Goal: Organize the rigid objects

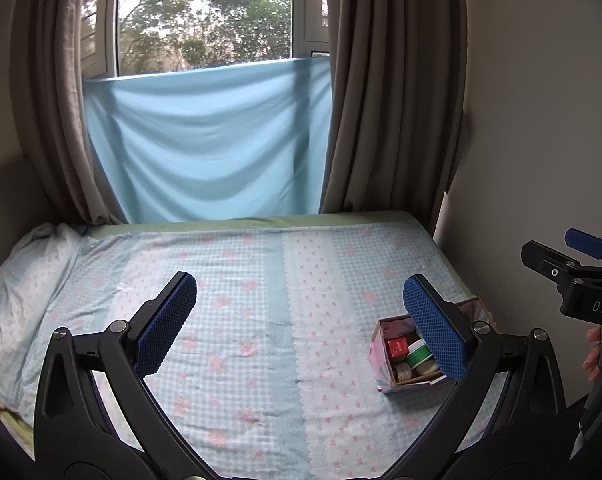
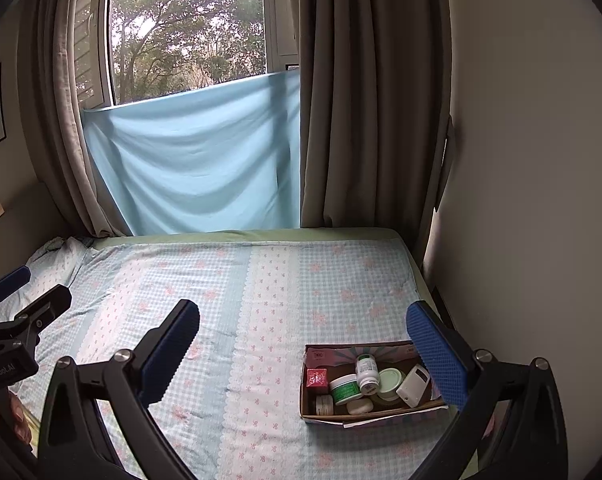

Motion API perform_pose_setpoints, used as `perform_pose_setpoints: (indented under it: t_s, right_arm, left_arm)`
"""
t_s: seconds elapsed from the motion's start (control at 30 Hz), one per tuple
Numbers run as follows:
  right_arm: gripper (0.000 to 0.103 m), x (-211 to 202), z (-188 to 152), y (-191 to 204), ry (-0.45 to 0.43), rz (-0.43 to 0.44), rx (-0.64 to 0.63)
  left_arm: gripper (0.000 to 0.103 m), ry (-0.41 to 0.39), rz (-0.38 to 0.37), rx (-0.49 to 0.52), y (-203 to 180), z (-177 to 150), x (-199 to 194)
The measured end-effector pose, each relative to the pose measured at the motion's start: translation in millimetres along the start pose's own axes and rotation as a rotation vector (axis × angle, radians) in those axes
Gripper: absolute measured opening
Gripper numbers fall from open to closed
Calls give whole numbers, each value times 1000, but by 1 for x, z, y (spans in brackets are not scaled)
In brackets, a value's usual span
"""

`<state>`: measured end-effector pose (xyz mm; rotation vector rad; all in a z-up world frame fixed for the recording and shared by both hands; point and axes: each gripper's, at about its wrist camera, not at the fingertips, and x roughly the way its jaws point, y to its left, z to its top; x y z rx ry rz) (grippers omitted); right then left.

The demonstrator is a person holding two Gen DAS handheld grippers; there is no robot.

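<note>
A small cardboard box (image 2: 313, 408) sits on the bed at the near right; it also shows in the left wrist view (image 1: 381, 364). It holds several small rigid items: a red box (image 2: 317, 378), a green-labelled jar (image 2: 345, 389), a white pill bottle (image 2: 367, 374), a pale round lid (image 2: 391, 382) and a white flat container (image 2: 413, 385). My left gripper (image 1: 301, 320) is open and empty above the bed, left of the box. My right gripper (image 2: 303, 344) is open and empty above the box's left side.
The bed (image 2: 221, 280) has a blue checked sheet with pink flowers. A pillow (image 1: 17, 292) lies at the far left. Grey curtains (image 2: 361, 100) and a blue cloth (image 2: 193, 152) hang behind the bed. A wall (image 2: 521, 160) stands close on the right.
</note>
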<state>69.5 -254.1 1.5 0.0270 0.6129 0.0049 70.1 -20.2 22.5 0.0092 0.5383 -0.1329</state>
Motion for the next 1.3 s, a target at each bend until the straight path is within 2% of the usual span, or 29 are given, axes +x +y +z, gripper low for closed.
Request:
perform_pose_setpoints:
  t_s: [0.6,0.7,1.1,1.3]
  right_arm:
    - [103,3,-1,14,-16,15,-16]
    - [103,3,0,14,-16,14,-17]
    - [103,0,1,20,-25,-9,-16]
    - [103,10,5,26,-7,-15,-23]
  left_arm:
    - [103,0,18,-9,11,0,-1]
    - [103,9,40,-5,11,0,2]
    - [103,-61,78,-64,24,1,-3]
    - [103,-55,81,-70,33,0,5]
